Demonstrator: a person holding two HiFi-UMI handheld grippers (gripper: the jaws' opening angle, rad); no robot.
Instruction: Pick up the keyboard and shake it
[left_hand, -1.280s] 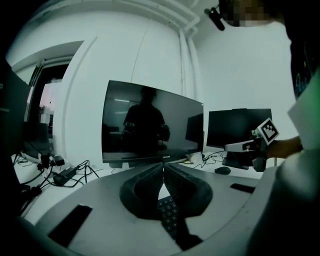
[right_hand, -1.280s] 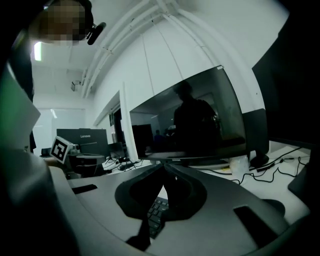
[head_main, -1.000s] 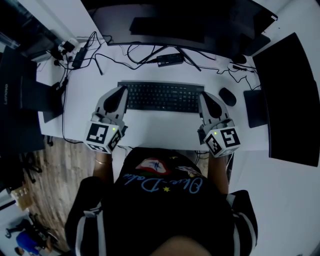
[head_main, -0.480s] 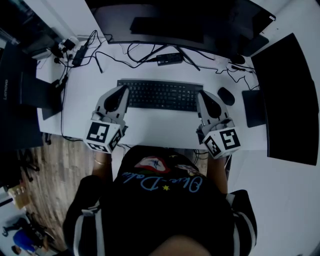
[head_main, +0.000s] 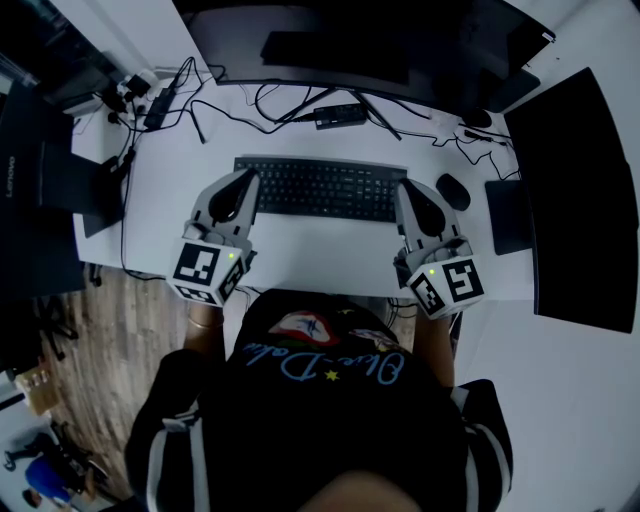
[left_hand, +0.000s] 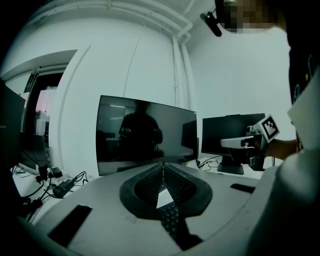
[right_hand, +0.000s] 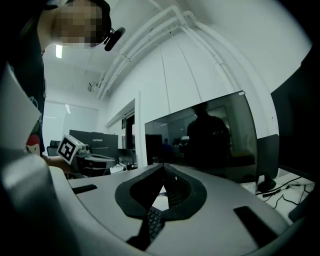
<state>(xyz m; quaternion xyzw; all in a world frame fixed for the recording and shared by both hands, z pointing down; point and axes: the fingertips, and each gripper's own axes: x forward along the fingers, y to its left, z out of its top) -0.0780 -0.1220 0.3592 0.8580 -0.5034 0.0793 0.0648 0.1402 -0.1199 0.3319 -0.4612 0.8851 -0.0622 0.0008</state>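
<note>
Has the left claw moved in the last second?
No. The left claw sits at the keyboard's left end, its marker cube over the same stretch of the desk's front edge as before.

Lenovo stands in pale letters on the back of a dark monitor (right_hand: 95, 140). The looping light script across the person's black shirt (head_main: 330, 400) is too unclear to read.

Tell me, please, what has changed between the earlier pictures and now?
The keyboard, with the right tongs on its end, has crept very slightly toward the monitor in the head view. Nothing was taken or let go: the left tongs too stay shut on it. Mouse and cables unchanged.
</note>
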